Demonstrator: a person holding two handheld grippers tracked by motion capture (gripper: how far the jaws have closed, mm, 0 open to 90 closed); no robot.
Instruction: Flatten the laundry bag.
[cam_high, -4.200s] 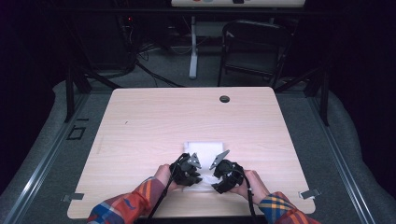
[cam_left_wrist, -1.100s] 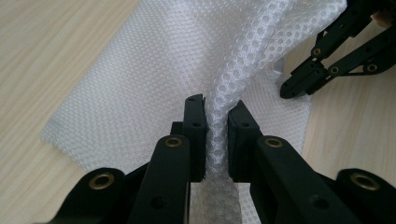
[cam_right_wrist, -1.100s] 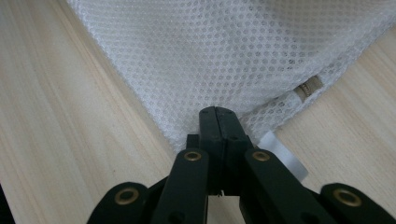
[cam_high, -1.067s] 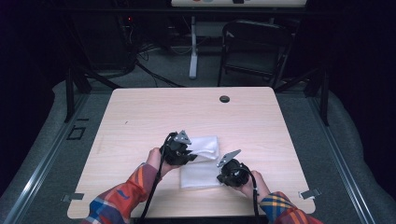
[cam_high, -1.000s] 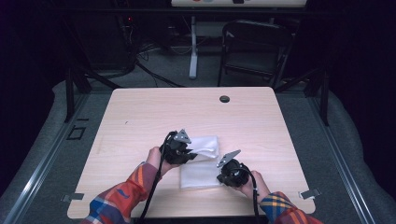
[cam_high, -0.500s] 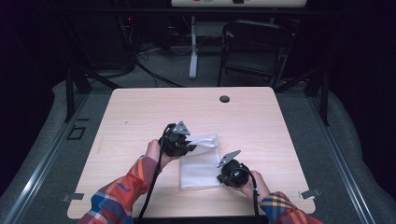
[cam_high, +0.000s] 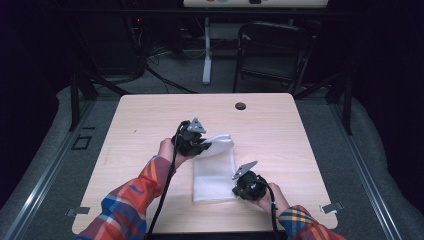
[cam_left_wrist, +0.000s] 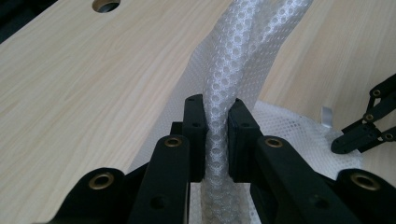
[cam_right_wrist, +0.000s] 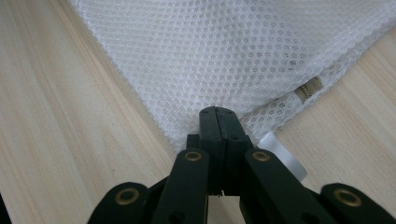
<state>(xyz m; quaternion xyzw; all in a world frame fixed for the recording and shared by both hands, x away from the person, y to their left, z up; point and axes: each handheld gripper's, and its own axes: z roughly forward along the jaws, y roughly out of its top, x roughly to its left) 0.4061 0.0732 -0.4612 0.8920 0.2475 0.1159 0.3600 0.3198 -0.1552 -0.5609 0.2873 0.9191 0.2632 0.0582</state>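
A white mesh cloth (cam_high: 215, 175) lies on the wooden table (cam_high: 150, 115), its far part pulled up into a fold. My left gripper (cam_high: 206, 146) is shut on that raised fold, and in the left gripper view the mesh (cam_left_wrist: 252, 42) rises as a bunched strip between the pads of the left gripper (cam_left_wrist: 215, 105). My right gripper (cam_high: 238, 191) rests low at the cloth's near right corner. In the right gripper view the right gripper (cam_right_wrist: 218, 114) has its jaws pressed together on the corner of the mesh (cam_right_wrist: 224, 51), beside a small tan tag (cam_right_wrist: 308, 87).
A round cable hole (cam_high: 240, 106) sits near the table's far edge. Beyond the table stand a dark folding chair (cam_high: 272, 50) and cables on the floor. Bare wood lies to the left and right of the cloth.
My left gripper has moved up and toward the far side with the cloth's edge, drawing the fold higher and longer. The right gripper has stayed put on the near corner.
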